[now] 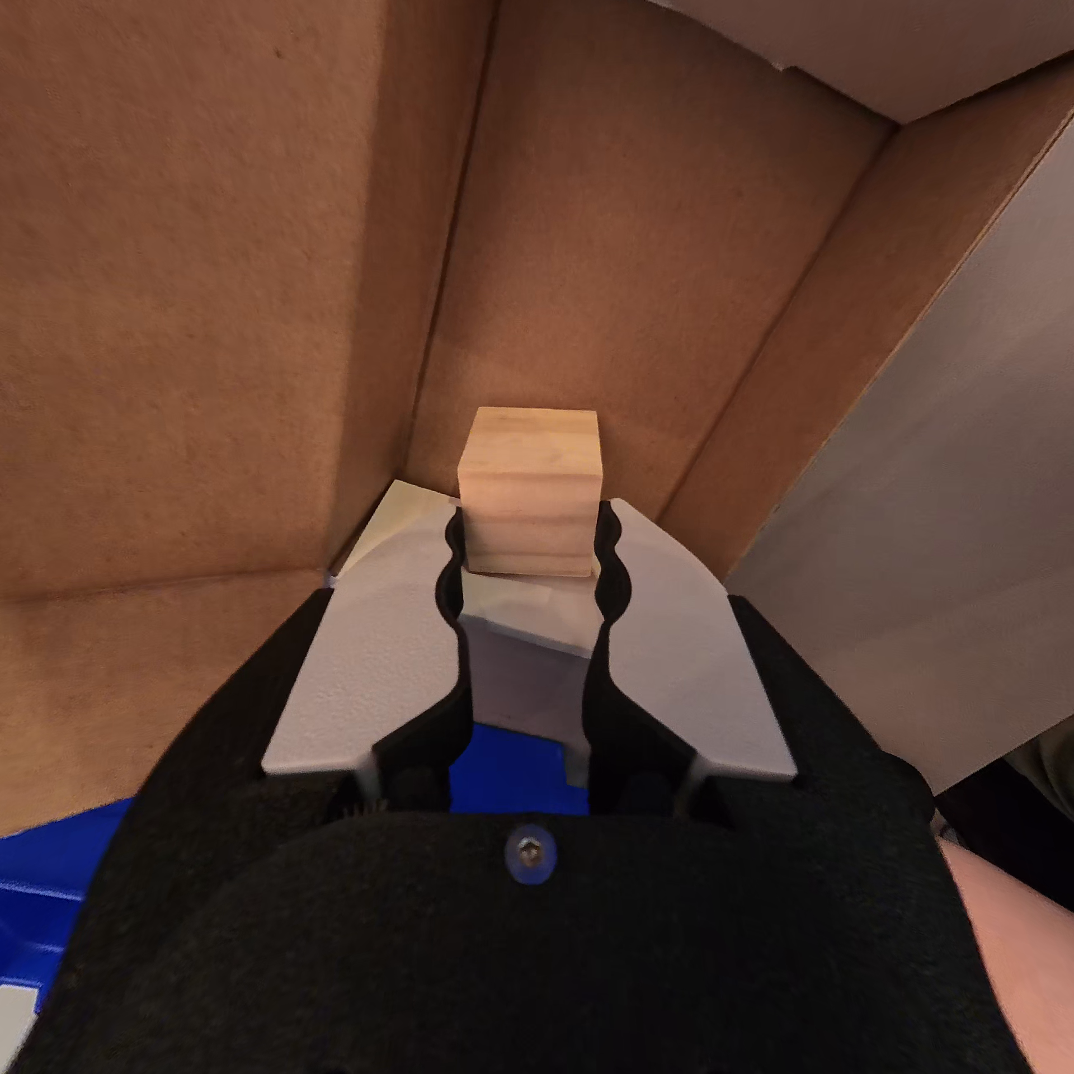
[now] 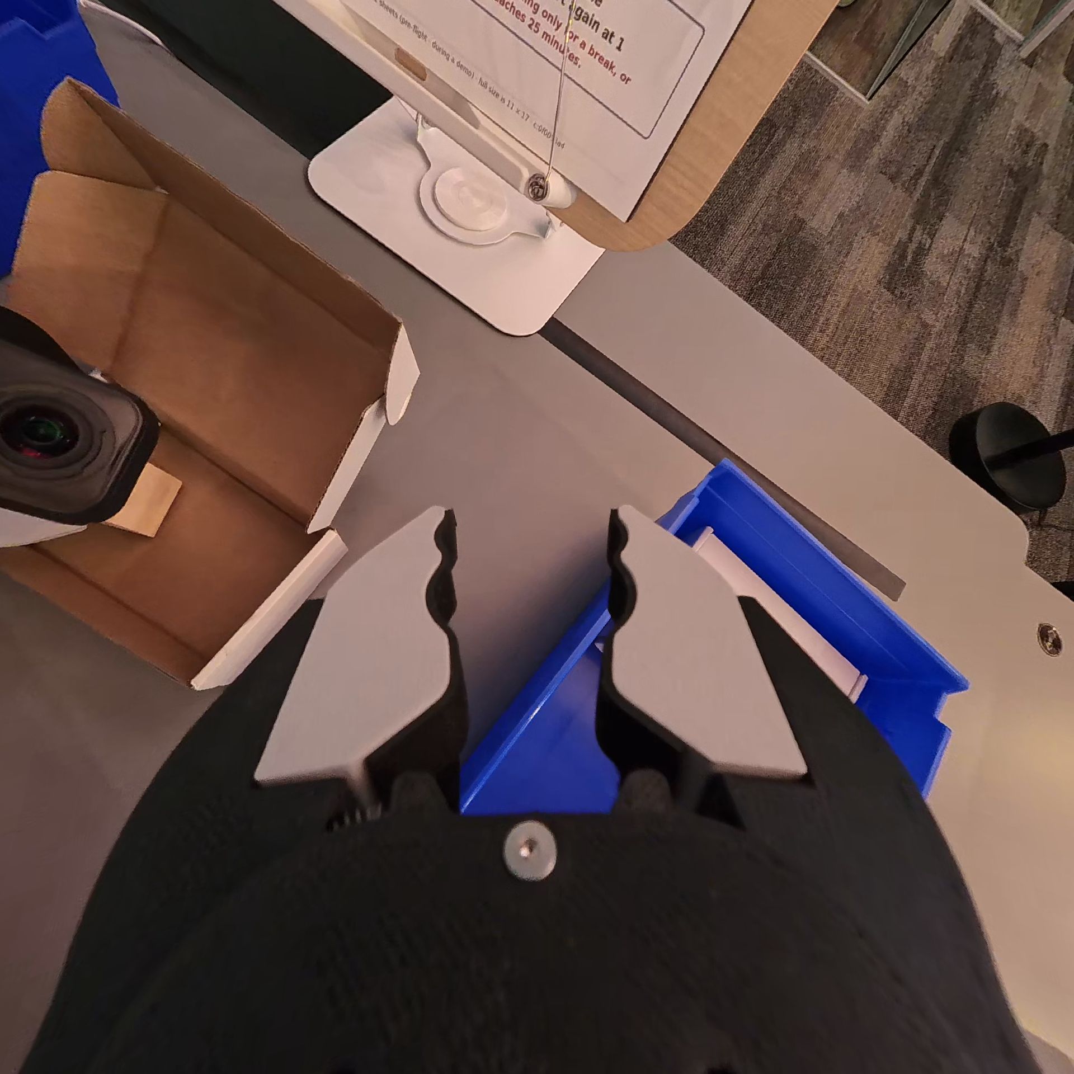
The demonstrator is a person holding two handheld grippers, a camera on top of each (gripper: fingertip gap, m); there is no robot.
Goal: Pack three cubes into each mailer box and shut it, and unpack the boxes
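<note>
My left gripper [image 1: 530,517] is shut on a pale wooden cube [image 1: 532,482], held at the fingertips inside the open brown mailer box [image 1: 581,232], near its inner corner. In the right wrist view the same box [image 2: 244,325] lies open at the left. The cube [image 2: 148,500] shows low inside it, under the left gripper's camera [image 2: 58,436]. I cannot tell whether the cube touches the box floor. No other cube shows in the box. My right gripper [image 2: 532,529] is open and empty above the grey table [image 2: 523,418].
A blue bin [image 2: 813,593] with a white piece [image 2: 773,610] in it sits under and right of my right gripper. A white stand base [image 2: 465,250] carries a printed board at the back. Another blue bin [image 2: 35,87] is at far left. The table edge and carpet are on the right.
</note>
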